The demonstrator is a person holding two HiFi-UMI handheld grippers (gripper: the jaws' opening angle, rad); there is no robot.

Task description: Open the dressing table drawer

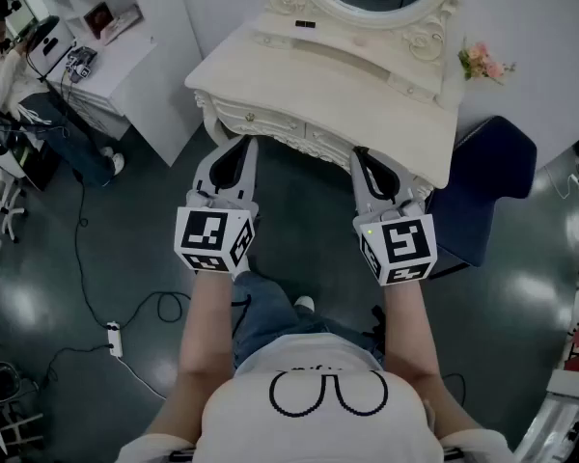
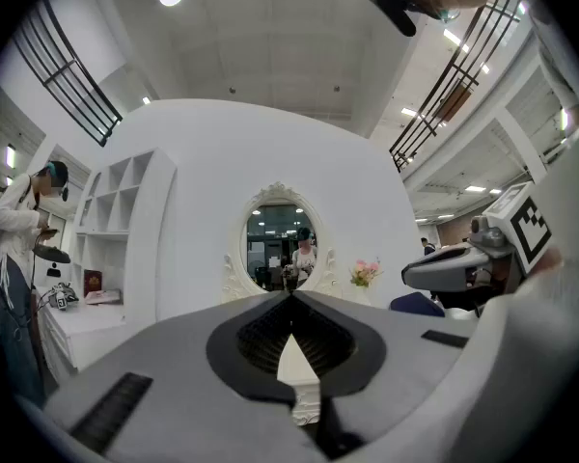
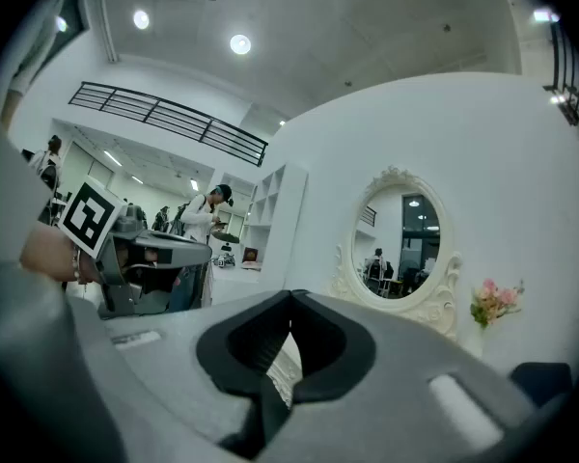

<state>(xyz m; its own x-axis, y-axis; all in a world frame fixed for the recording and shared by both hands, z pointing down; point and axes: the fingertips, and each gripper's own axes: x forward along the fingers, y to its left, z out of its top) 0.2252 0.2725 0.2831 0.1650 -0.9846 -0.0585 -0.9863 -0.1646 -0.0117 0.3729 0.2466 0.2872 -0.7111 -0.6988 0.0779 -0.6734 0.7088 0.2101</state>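
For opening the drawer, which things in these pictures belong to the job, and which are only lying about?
Belong to the job:
- cream carved dressing table
- its ornate drawer front
- left gripper and right gripper, both with fingers together

Lying about:
- pink flower bunch
- dark blue chair
- white shelf unit
- white power strip on the floor

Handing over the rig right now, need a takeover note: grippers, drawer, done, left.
Left hand-held gripper: shut, empty, held level before the table front.
Right hand-held gripper: shut, empty, level beside it.
Dressing table straight ahead; its front drawers look closed.
Done: nothing yet on the drawer.
Left: open jaws, take hold of a drawer, pull it out.
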